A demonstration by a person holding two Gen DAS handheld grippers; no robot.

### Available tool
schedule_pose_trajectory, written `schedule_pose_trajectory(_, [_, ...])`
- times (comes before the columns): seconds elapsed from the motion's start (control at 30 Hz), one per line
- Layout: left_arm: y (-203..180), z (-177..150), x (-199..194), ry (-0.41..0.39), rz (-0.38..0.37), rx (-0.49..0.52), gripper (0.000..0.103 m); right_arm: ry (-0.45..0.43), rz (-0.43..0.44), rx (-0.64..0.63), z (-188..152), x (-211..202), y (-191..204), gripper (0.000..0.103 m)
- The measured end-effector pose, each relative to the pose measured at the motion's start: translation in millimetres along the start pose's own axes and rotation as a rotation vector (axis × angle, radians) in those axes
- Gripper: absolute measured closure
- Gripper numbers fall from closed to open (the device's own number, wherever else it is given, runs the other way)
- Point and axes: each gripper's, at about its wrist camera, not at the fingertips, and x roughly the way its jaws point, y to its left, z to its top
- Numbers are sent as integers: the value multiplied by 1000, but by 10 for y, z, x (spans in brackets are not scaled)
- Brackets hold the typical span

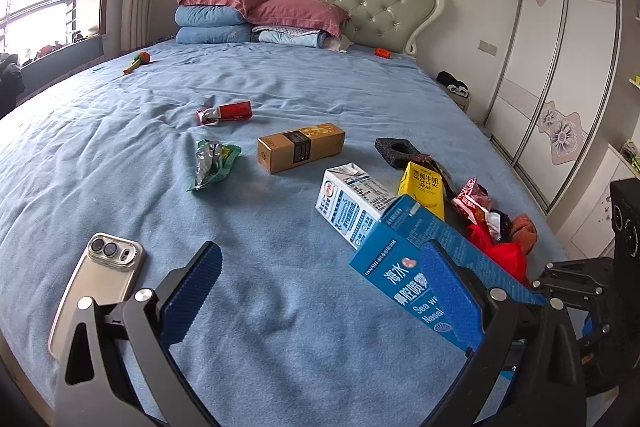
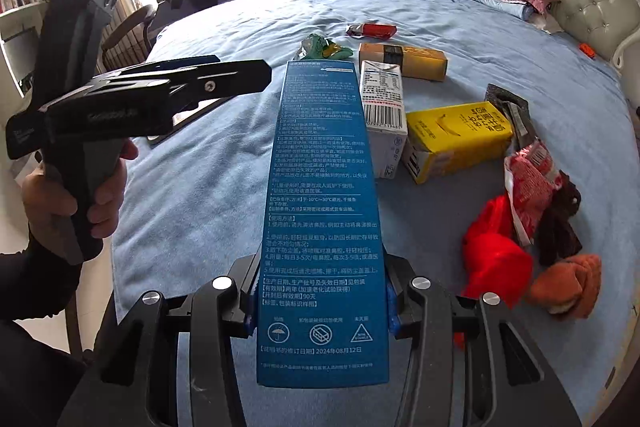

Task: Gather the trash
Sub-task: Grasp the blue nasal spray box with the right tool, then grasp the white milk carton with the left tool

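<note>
My right gripper (image 2: pixel 320 311) is shut on a long blue box (image 2: pixel 324 187) and holds it over the bed; the box also shows in the left wrist view (image 1: pixel 404 263). My left gripper (image 1: pixel 324 291) is open and empty above the blue sheet, seen from the side in the right wrist view (image 2: pixel 224 79). Trash lies on the bed: a white milk carton (image 1: pixel 352 203), a yellow carton (image 1: pixel 424 187), a gold box (image 1: pixel 300 147), a green wrapper (image 1: pixel 214 163), a red wrapper (image 1: pixel 226 111) and a red-white packet (image 2: pixel 528 183).
A phone (image 1: pixel 96 283) lies by my left gripper. A black foam piece (image 1: pixel 396 149), red cloth (image 2: pixel 496 255), brown and orange socks (image 2: pixel 572 287) lie at the right. Pillows (image 1: pixel 296 11) and a toy (image 1: pixel 138 62) are far off. A wardrobe (image 1: pixel 560 67) stands right.
</note>
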Motion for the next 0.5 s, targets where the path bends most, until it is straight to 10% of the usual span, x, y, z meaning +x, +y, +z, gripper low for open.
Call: schedule_pose_trajectory(0.5, [-339,19,632,157,56,-187,4,-112,-39,181,-716,-719,-463,59])
